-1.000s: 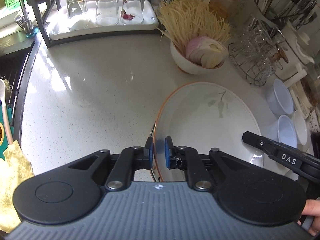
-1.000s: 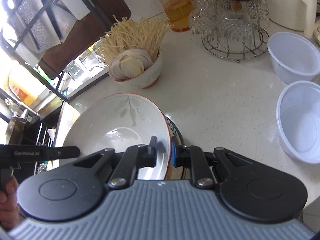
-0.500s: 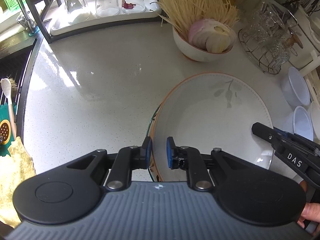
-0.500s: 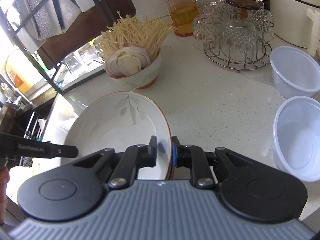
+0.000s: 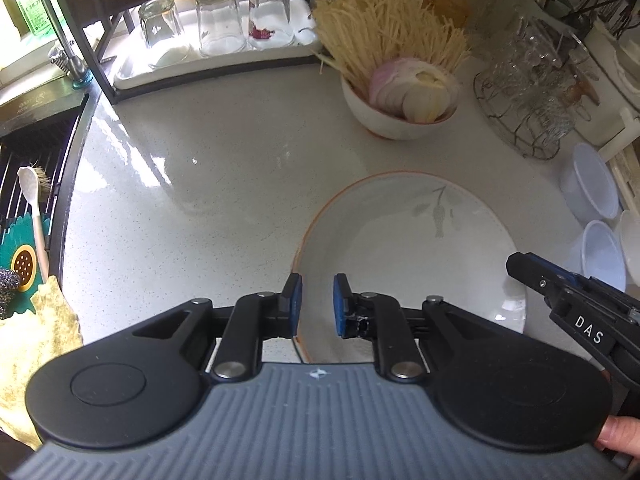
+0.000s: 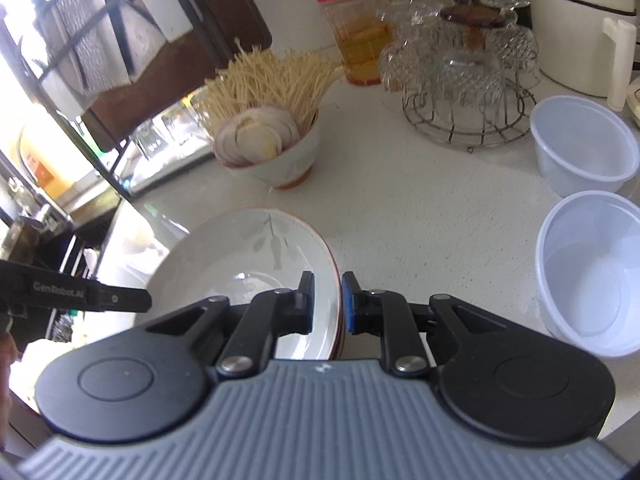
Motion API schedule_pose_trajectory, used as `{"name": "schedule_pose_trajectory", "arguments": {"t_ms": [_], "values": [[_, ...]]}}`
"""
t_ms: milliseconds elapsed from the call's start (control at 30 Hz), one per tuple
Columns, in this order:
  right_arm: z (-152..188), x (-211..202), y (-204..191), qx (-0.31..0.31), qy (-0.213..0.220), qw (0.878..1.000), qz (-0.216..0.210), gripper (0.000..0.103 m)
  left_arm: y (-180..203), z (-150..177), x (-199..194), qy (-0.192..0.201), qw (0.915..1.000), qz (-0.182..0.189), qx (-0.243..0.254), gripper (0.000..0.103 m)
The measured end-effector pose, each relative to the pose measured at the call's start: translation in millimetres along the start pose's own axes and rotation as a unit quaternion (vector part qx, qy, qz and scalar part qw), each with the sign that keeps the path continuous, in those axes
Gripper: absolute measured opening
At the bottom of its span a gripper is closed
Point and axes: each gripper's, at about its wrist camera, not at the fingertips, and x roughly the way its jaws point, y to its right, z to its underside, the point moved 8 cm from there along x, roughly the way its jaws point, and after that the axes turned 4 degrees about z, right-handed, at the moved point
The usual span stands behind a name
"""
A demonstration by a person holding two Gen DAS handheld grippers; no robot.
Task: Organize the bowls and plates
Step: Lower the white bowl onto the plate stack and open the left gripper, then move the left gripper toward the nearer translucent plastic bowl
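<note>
A wide white plate (image 5: 400, 248) with an orange rim and a grey leaf print hangs over the pale counter (image 5: 208, 184) between both grippers. My left gripper (image 5: 318, 304) is shut on its left rim, one pad outside and one over the inside. On the opposite rim of the plate (image 6: 240, 256) my right gripper (image 6: 327, 304) is shut. A darker second rim (image 6: 340, 340) shows just beneath there. One finger (image 5: 560, 292) of the right gripper reaches in from the right, and a left-gripper finger (image 6: 100, 298) shows in the right wrist view.
A bowl of noodles and sliced onion (image 5: 400, 108) stands behind the plate. To the right are a wire rack of glasses (image 5: 528, 92) and two plastic bowls (image 6: 580, 152) (image 6: 592, 276). A tray of upturned glasses (image 5: 224, 28) is at the back, the sink (image 5: 24, 184) and a yellow cloth (image 5: 28, 344) at the left.
The left gripper and plate have shifted a little over the counter; the dark rim once seen under the plate's left edge no longer shows. The right gripper has hardly moved.
</note>
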Motion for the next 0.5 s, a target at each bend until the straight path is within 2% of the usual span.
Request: {"name": "schedule_pose_trajectory", "arguments": {"t_ms": [267,500], "values": [[-17.8,-43.2,-0.8,-0.004,0.043,0.999,-0.025,0.019,35.0,5.0,-28.3,0.038,0.9990,0.021,0.011,0.018],[-28.8,-92.0,10.4,-0.020,0.084,0.996,-0.032,0.019,76.0,13.1,-63.1,0.078,0.9956,0.045,0.024,0.018]]}}
